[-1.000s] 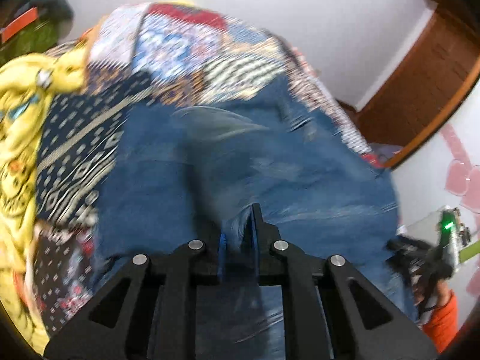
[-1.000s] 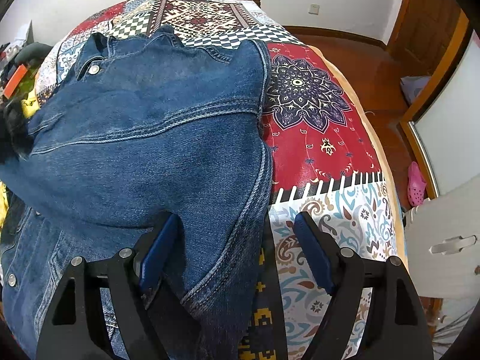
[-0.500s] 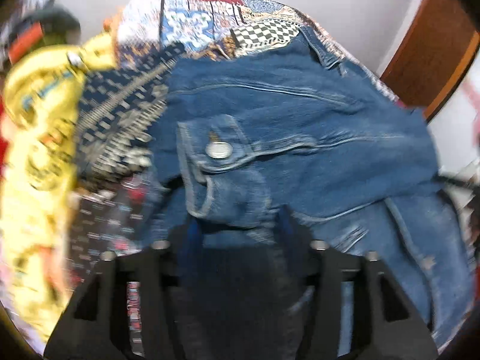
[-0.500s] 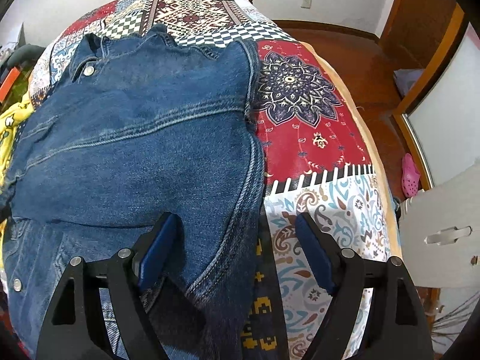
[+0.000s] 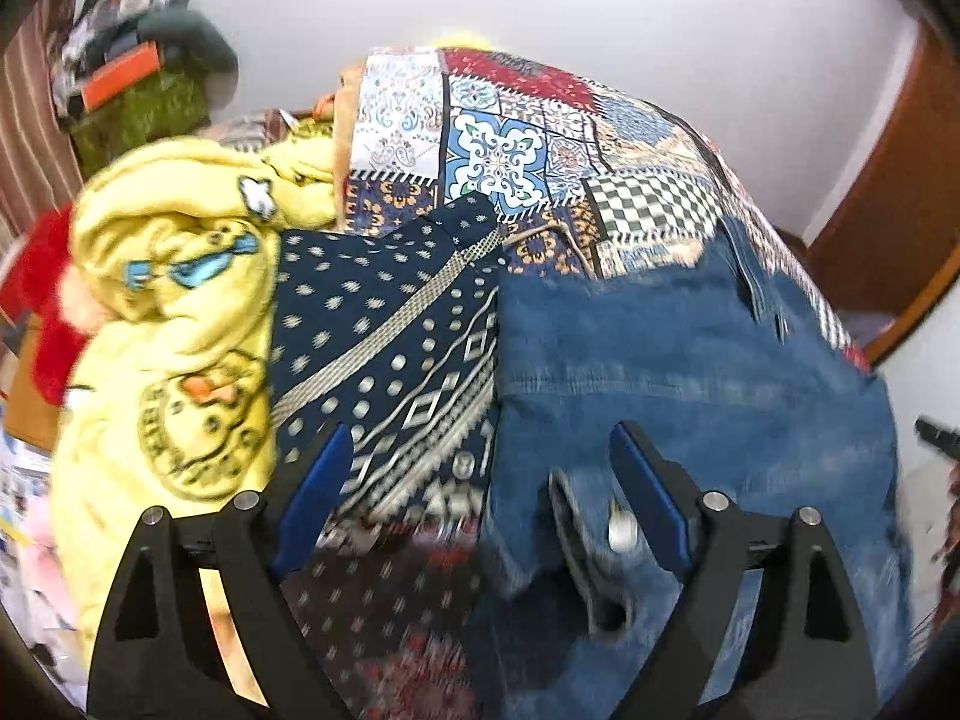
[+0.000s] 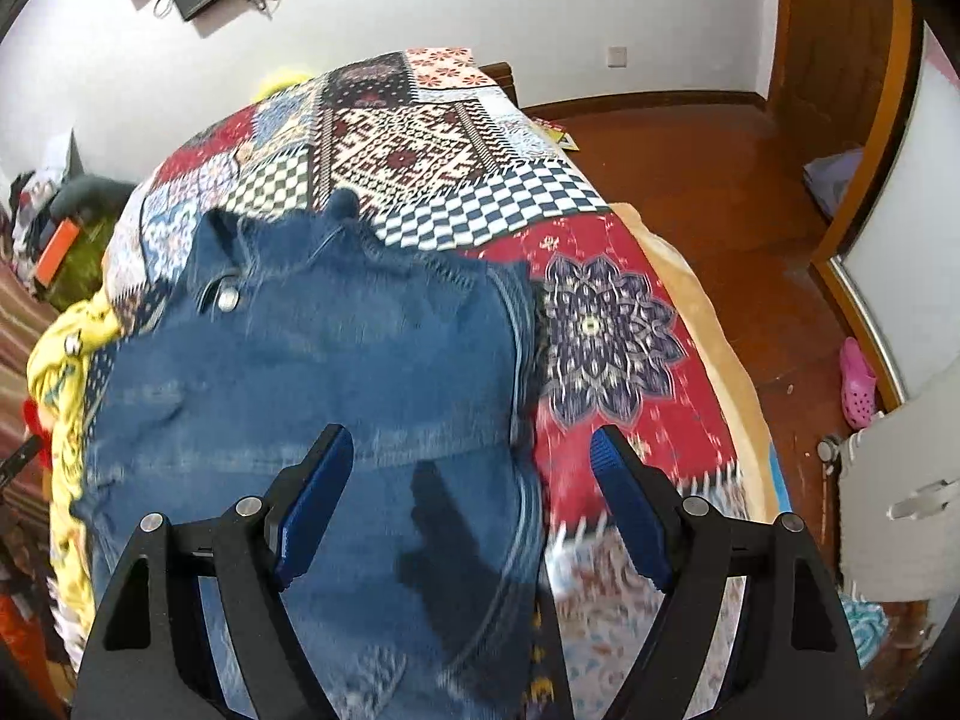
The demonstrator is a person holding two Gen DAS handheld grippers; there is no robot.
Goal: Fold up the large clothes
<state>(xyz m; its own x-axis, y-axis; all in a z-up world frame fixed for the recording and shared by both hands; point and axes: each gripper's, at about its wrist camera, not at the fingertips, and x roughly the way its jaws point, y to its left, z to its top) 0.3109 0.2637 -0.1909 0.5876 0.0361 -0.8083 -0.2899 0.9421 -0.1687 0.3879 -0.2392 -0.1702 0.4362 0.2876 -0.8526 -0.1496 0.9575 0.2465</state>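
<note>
The bed [image 6: 606, 324] is being covered by a patchwork bedspread [image 5: 504, 144] with red, blue and checkered squares, and it is being seen in both wrist views. The denim jacket [image 6: 336, 360] is being shown lying flat on this bedspread, with its collar pointing to the far end of the bed and a metal button near the collar; in the left wrist view the same jacket [image 5: 678, 372] is filling the right half of the bed. Just beside its left edge a dark blue cloth with white dots and diamonds [image 5: 384, 348] is lying, and it seems to be touching the denim. Further to the left a yellow blanket with cartoon prints [image 5: 174, 312] is being seen in a heap.

The left gripper [image 5: 477, 465] is being held over the border between the dotted cloth and the jacket, its jaws wide apart and nothing between them. The right gripper [image 6: 471, 462] is being held above the jacket's right side, its jaws also spread apart and holding nothing.
</note>
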